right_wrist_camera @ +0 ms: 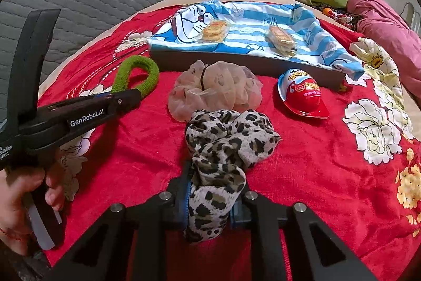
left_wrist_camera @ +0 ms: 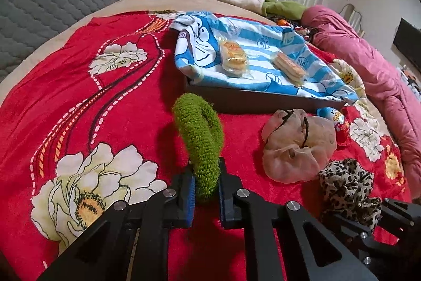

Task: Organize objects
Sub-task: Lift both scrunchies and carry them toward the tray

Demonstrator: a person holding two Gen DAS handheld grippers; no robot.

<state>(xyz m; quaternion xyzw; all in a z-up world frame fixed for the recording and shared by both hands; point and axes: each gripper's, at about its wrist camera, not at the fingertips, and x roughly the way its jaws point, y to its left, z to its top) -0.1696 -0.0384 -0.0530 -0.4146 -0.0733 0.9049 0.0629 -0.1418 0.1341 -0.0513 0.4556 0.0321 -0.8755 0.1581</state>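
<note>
Hand (right_wrist_camera: 15,204) visible in right view only.

- Three scrunchies are counted — one green scrunchie (left_wrist_camera: 200,146), one sheer beige scrunchie (right_wrist_camera: 215,94), one leopard-print scrunchie (right_wrist_camera: 226,162).
- Two wrapped snack packs are seen on the blue-and-white striped cloth (right_wrist_camera: 250,25) — left snack pack (right_wrist_camera: 214,30), right snack pack (right_wrist_camera: 281,40).
- One red-and-blue egg-shaped candy pack (right_wrist_camera: 302,94) is counted.
- One dark tray (right_wrist_camera: 236,63) is counted.
- Two grippers are counted: left gripper (left_wrist_camera: 206,198), right gripper (right_wrist_camera: 213,210).
</note>
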